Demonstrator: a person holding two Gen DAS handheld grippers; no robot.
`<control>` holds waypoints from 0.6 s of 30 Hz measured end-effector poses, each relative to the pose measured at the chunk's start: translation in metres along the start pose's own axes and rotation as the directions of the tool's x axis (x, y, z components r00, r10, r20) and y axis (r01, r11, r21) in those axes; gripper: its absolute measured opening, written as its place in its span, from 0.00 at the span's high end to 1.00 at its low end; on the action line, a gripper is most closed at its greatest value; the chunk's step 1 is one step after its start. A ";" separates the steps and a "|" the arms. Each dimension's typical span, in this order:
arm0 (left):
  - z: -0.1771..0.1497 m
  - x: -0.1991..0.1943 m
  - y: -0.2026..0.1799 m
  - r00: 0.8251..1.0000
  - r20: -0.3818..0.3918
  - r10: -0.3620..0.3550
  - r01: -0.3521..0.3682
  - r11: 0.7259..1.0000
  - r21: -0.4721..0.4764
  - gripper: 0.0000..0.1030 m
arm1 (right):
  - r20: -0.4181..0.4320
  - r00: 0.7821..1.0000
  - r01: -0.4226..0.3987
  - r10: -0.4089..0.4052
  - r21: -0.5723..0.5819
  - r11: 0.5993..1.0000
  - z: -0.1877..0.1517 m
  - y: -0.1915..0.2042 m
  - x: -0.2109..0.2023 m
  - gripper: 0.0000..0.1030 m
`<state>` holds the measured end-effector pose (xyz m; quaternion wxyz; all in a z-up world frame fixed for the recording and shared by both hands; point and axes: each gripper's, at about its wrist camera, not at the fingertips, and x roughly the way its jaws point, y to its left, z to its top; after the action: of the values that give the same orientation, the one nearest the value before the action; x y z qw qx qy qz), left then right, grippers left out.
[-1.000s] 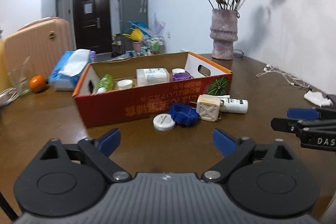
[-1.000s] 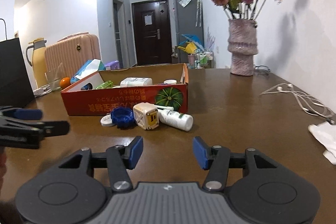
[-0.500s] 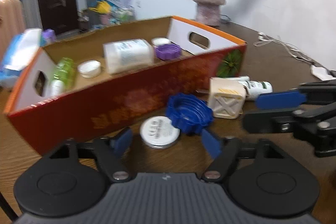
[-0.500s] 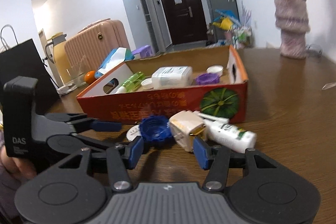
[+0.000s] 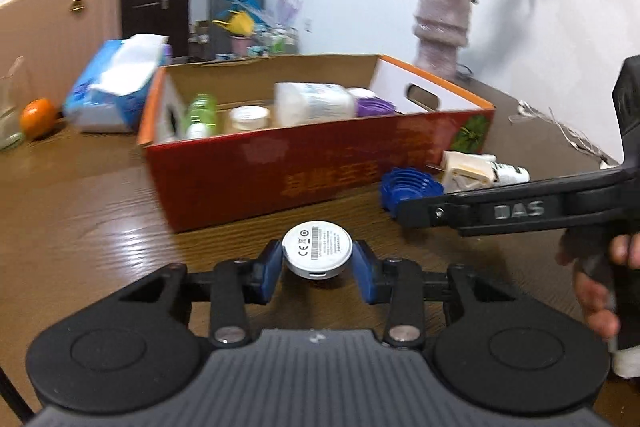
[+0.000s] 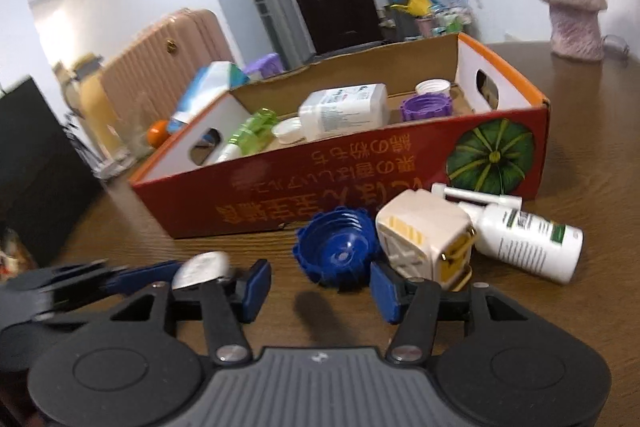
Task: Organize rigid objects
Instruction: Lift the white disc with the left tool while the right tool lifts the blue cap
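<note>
Red-and-orange cardboard box [image 6: 500, 155] on the brown table [image 5: 80, 211] already holds part of the sorted lot: a green bottle [image 6: 256, 133] at its left end, a small white jar [image 6: 289, 130], a white rectangular container [image 6: 344, 111], a purple cap [image 6: 426, 107] and a white cap [image 6: 433, 87] toward the right. Still loose on the near side are a blue lid [image 6: 338, 251], a cream plug adapter [image 6: 424, 239] touching it, and a white spray bottle [image 6: 528, 241] lying on its side to the right, so I judge the job roughly half done. The left gripper [image 5: 318, 265] has just been closing and now clamps a white round puck [image 5: 317, 251]; its jaws are narrow, pads against both sides. The right gripper [image 6: 320, 285] stands partly open and empty, just short of the blue lid. Readable writing: "DAS" on the right gripper's side, a CE mark on the puck, and upside-down yellow characters beside a green pumpkin picture on the box front.
</note>
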<state>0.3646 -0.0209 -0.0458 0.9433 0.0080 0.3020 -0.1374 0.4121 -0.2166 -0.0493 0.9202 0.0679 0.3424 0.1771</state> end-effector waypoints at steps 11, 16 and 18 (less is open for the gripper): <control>-0.008 -0.043 0.017 0.995 0.071 0.067 -0.060 0.993 -0.103 0.62 | 0.035 0.991 0.129 -0.126 -0.108 0.986 0.005 0.025 0.003 0.49; -0.015 -0.080 0.011 0.992 0.110 0.058 -0.045 0.992 -0.118 0.62 | 0.086 0.991 0.112 -0.102 -0.119 0.987 -0.003 0.040 -0.040 0.49; -0.018 -0.095 0.007 0.990 0.127 0.064 -0.048 0.991 -0.121 0.62 | 0.103 0.990 0.106 -0.093 -0.132 0.986 -0.010 0.046 -0.063 0.49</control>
<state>0.2821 0.0119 -0.0065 0.9633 -0.0482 0.2470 -0.0931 0.3486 -0.1971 -0.0071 0.9459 -0.0041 0.2874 0.1505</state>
